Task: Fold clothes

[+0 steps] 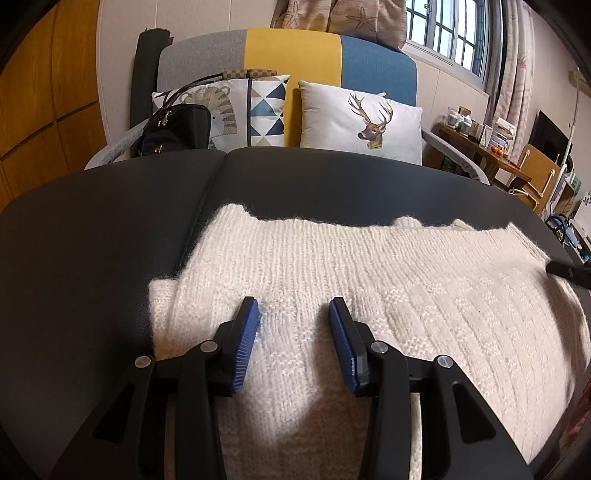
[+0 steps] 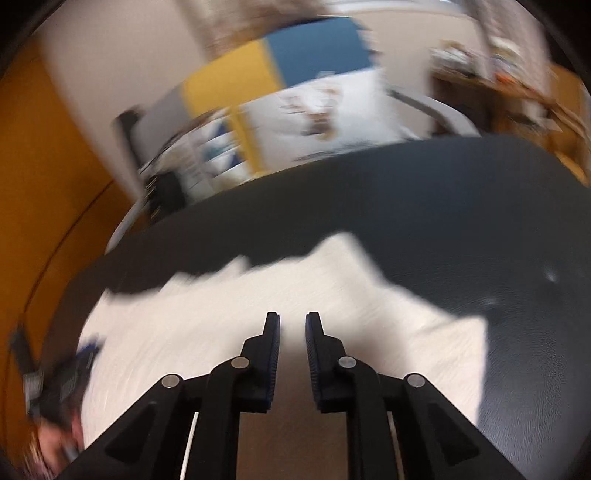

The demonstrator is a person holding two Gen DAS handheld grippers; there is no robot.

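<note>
Left gripper (image 1: 293,308): closest to the lens, black plastic arms with ribbed blue pads, jaws spread wide, nothing between them, poised over the knit
Right gripper (image 2: 292,323): same black build, blue-edged pads, only a narrow gap between the fingers, nothing pinched; the right wrist view is smeared by motion blur
Sweater (image 1: 369,295): cream-white chunky knit, fuzzy yarn, ribbed rows with a blocky basket pattern, spread flat across the near half of the table; far edge wavy, a folded-in flap sits at its left side
Sweater, right wrist view (image 2: 229,332): a pale blurred sheet under the fingers, one corner reaching out to the right
Table (image 1: 110,240): dark, matte, leather-like grain, rounded edge, a seam running from front to back
Sofa (image 1: 291,51): fabric back in grey, yellow and blue panels, just behind the table
Deer cushion (image 1: 362,118): white, printed with an antlered stag head
Triangle cushion (image 1: 258,107): white with blue, grey and tan triangles, beside a striped animal print
Black bag (image 1: 173,129): soft, gold-coloured zip pulls, propped at the sofa's left end
Writing: no readable label or brand anywhere
Side table (image 1: 480,147): wooden, crowded with jars and small items too small to name
Window (image 1: 450,33): barred, daylight behind, patterned curtain alongside
Cabinet doors (image 1: 40,92): orange-brown wood panels on the left
</note>
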